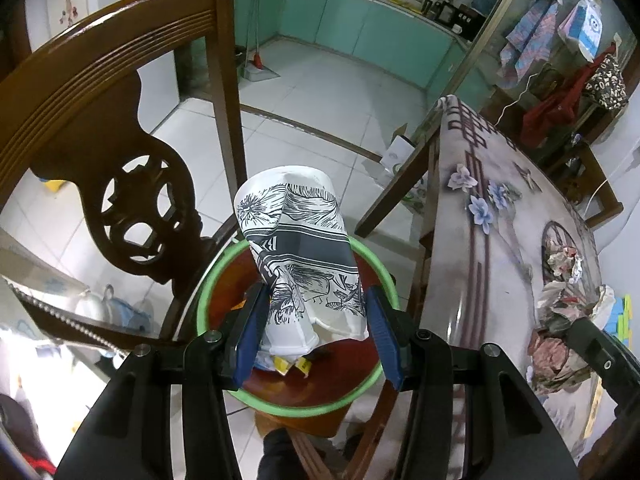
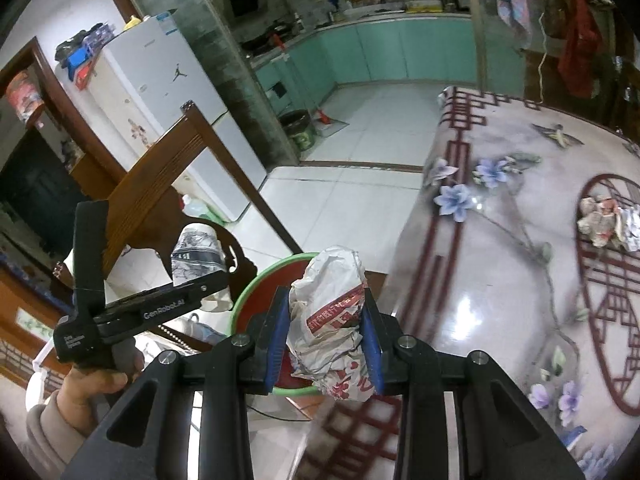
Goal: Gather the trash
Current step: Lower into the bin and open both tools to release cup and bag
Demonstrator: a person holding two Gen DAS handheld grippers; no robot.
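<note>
Both tongs are clamped tight, the left gripper (image 1: 316, 320) on a crushed paper cup (image 1: 300, 248) directly above the green-rimmed bin (image 1: 372, 390), the right gripper (image 2: 326, 332) on a crumpled wrapper (image 2: 332, 320) at the bin's table-side edge, so I'd fear that wrapper missing.

The paper cup (image 1: 298, 256) is white with black floral line drawings and a dark grey band; the basin (image 1: 362, 394) has a light green rim and a red-brown inside. The crumpled wrapper (image 2: 332, 320) is off-white with red print, and the tablecloth (image 2: 500, 280) is pale grey with blue-lilac flowers and maroon lattice lines
</note>
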